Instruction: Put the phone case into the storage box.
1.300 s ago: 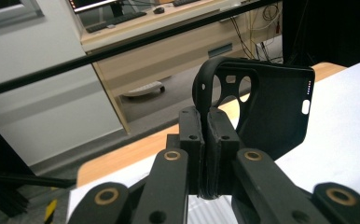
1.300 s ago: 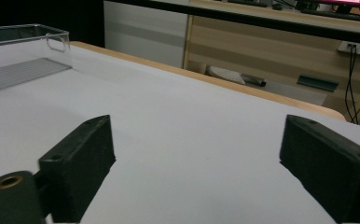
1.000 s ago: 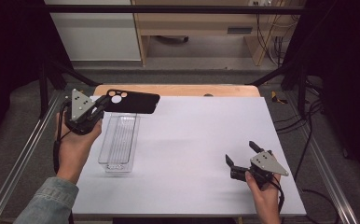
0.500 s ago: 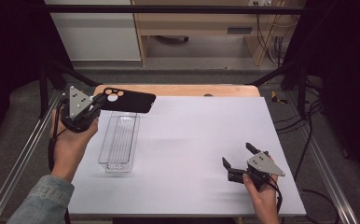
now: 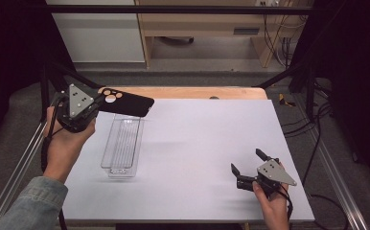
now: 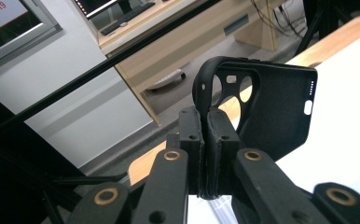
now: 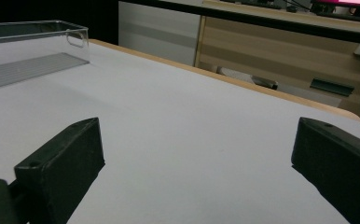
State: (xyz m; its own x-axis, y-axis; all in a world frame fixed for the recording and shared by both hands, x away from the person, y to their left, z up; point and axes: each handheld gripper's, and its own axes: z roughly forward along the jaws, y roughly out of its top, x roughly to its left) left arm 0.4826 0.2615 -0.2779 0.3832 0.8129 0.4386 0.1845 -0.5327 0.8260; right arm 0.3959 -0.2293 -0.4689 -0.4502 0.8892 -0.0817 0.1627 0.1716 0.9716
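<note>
Black phone case hangs above the far end of the clear tray, pinched by its edge in my left gripper. Well right of the tray, my right gripper rests wide open, empty.

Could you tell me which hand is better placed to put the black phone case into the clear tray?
Left, probably: the left gripper already clamps the phone case above the clear tray; the right gripper rests open, far off.

Clear tray's near end beyond frame edge
</note>
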